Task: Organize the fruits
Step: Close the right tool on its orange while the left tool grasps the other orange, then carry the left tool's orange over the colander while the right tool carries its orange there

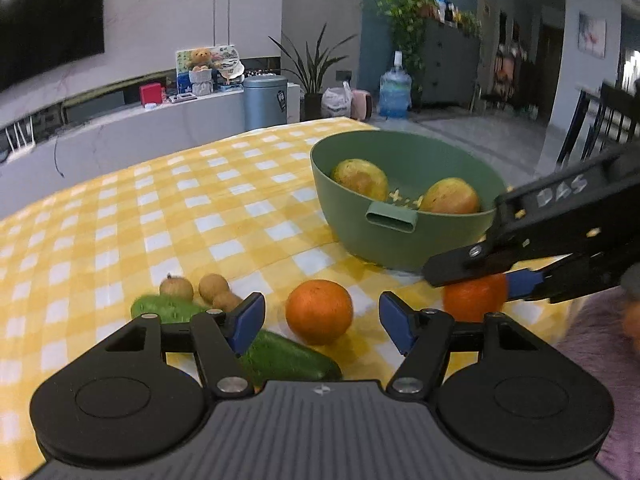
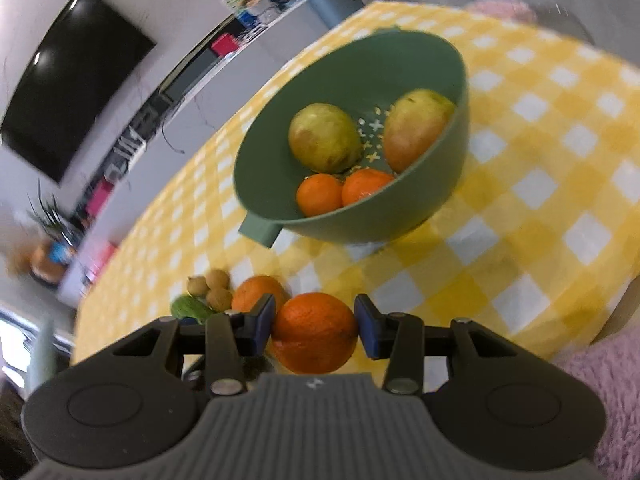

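On the yellow-checked counter [image 1: 224,200] stands a green bowl [image 1: 404,236] holding two pears [image 2: 324,138] and two small oranges [image 2: 320,194] (the oranges show only from the right wrist; the bowl wall hides them from the left). The right tongs [image 2: 315,326] are clenched on an orange [image 2: 316,334], blue pads pressed to both its sides; from the left wrist this fruit is half covered by the tongs' black finger, and whether it rests on the cloth or hangs just above it cannot be told. The left tongs [image 1: 322,322] are released, spread wide with a second orange [image 1: 319,311] lying beyond them, untouched. Left of that fruit lie three small brown fruits [image 1: 200,290] and a cucumber [image 1: 288,358], partly behind the left pad; a second green piece [image 1: 160,308] by the brown fruits is too blurred to name. A pink fuzzy cloth [image 2: 600,384] is cut off at the right edge.
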Demonstrator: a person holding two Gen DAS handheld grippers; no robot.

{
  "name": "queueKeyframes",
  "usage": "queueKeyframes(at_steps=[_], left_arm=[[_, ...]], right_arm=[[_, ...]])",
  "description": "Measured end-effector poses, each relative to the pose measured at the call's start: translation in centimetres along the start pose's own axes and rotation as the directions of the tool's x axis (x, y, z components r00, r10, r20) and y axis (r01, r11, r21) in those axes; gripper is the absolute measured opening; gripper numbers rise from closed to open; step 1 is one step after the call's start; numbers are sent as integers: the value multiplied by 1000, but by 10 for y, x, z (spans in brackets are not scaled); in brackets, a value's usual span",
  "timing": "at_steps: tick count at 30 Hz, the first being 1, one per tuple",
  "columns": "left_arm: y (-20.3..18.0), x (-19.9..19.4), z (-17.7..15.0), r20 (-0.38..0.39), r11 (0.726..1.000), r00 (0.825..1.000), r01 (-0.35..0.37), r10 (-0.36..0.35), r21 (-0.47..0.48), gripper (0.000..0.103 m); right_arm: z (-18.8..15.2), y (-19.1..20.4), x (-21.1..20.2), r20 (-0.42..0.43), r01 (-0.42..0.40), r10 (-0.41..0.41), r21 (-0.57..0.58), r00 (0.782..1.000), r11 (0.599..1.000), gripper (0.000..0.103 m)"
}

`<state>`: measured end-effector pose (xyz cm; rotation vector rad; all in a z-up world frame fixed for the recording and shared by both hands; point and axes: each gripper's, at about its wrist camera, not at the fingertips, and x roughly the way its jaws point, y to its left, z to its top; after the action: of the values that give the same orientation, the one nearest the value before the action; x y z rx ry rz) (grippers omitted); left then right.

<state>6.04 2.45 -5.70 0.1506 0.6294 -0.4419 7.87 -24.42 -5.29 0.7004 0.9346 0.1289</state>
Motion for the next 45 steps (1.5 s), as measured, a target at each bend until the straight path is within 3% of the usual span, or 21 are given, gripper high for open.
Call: queueKeyframes(at_steps=[4, 6, 11, 17, 18, 24, 29, 32, 37, 41, 45], left_arm=[[-7, 16, 4, -36, 999, 999, 0, 2, 45, 77], [-12, 24, 5, -64, 997, 998, -15, 20, 74, 71], [-17, 36, 4, -87, 993, 994, -52, 61, 109, 68], [-9, 46, 3, -130, 997, 989, -66, 72, 49, 61], [-9, 45, 2, -120, 997, 990, -65, 70, 45, 52], [-8, 40, -1, -86, 998, 994, -65, 66, 11, 52], [3, 28, 0, -52, 997, 999, -13, 9, -78, 52], [11, 17, 1, -23, 991, 1000, -9, 6, -132, 52], [26, -7, 7, 67, 973, 997, 39, -25, -227, 52], [33, -21, 16, 142, 947, 987, 117, -77, -299, 52], [30, -30, 27, 189, 937, 975, 170, -116, -305, 52]], right_arm=[[4, -13, 3, -21, -47, 48, 78, 999, 996, 41], [4, -14, 4, -28, -59, 62, 88, 998, 994, 41], [5, -12, 4, -25, -67, 70, 82, 997, 994, 42], [6, -18, 3, -28, -99, 103, 108, 994, 989, 42], [6, -17, 2, -30, -99, 103, 103, 994, 990, 42], [6, -17, 3, -40, -113, 118, 106, 992, 988, 42], [7, -17, 4, -44, -145, 151, 120, 988, 982, 42], [8, -21, 5, -54, -218, 228, 153, 972, 964, 42], [9, -23, 6, -44, -376, 392, 206, 919, 904, 42], [9, -21, 2, -6, -443, 453, 205, 891, 873, 42], [15, -23, -5, 64, -508, 506, 203, 860, 837, 42]])
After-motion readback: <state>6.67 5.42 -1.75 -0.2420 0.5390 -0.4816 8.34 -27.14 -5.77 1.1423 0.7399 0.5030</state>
